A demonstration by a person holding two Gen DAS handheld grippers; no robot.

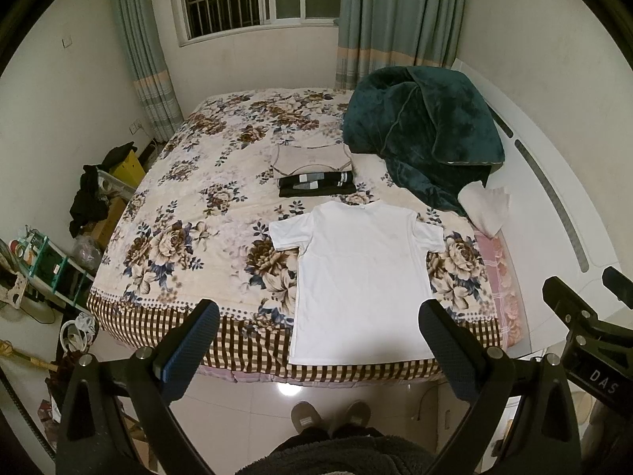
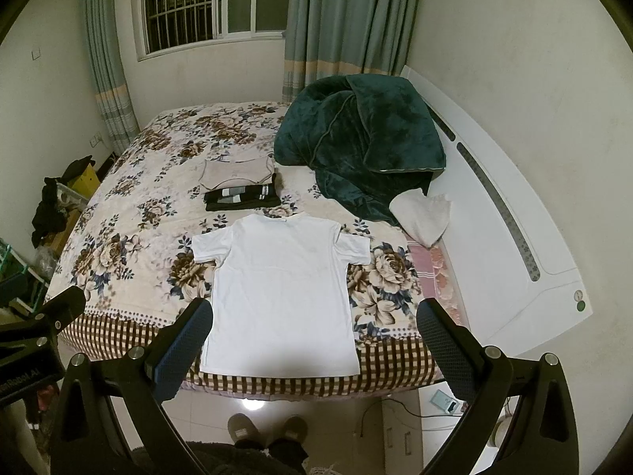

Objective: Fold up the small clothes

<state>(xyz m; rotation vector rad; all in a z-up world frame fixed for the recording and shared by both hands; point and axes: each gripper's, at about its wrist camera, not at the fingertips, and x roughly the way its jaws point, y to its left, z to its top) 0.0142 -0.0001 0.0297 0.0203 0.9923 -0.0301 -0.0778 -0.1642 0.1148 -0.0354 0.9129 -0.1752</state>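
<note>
A white T-shirt (image 1: 362,281) lies flat and spread out, sleeves out, on the flowered bedspread (image 1: 190,213), hem at the near edge of the bed. It also shows in the right wrist view as the white T-shirt (image 2: 281,293). Beyond its collar sit a folded black garment (image 1: 316,185) and a folded beige one (image 1: 312,158). My left gripper (image 1: 318,318) hangs open above the near edge of the bed, holding nothing. My right gripper (image 2: 314,316) is open too, over the shirt's lower half, high above it.
A dark green plush blanket (image 1: 427,138) is heaped at the back right, a white cloth (image 1: 484,208) beside it. The white headboard (image 1: 554,198) runs along the right. Boxes and clutter (image 1: 91,198) line the left wall. A person's slippered feet (image 1: 330,415) stand on the tiled floor.
</note>
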